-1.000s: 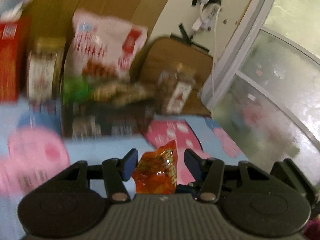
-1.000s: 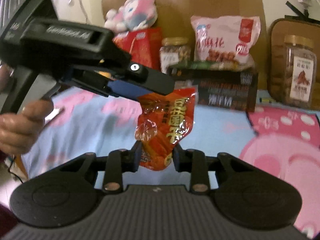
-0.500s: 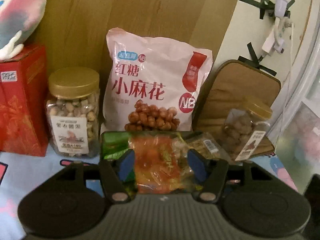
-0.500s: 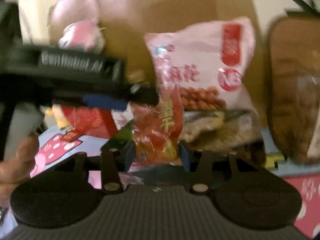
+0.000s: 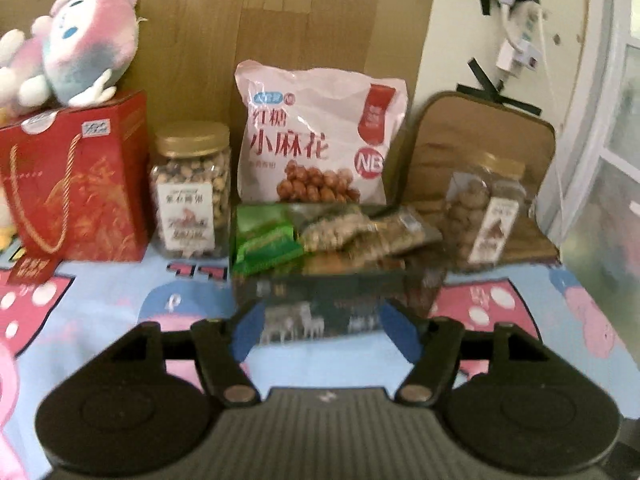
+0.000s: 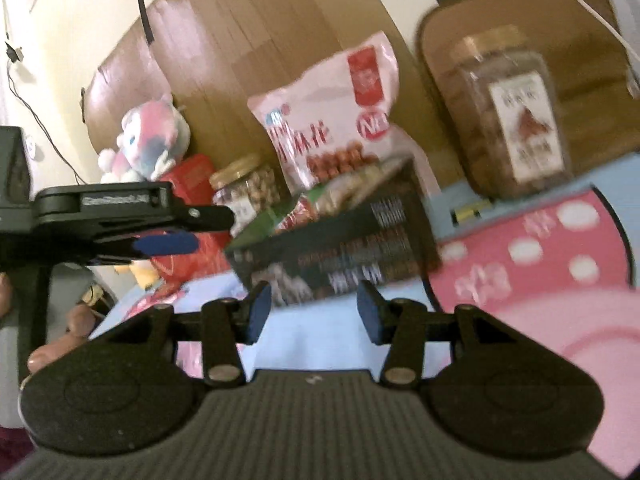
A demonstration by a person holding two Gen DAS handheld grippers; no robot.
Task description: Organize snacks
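A dark snack box stands on the cartoon-print cloth, holding green packets and tan packets. My left gripper hovers just in front of the box; its jaws are opening and nothing is between them. In the tilted right wrist view, the same box shows a red-orange packet lying among the green and tan ones. My right gripper is open and empty, a little short of the box. The left gripper reaches in from the left, beside the box.
Behind the box lean a pink snack bag, a nut jar, a second jar against a brown cushion, and a red gift box with a plush toy on top. A hand holds the left gripper.
The orange packet held between both grippers is out of both jaws. Both grippers have opened wider and drawn back from the box. The right view has tilted.
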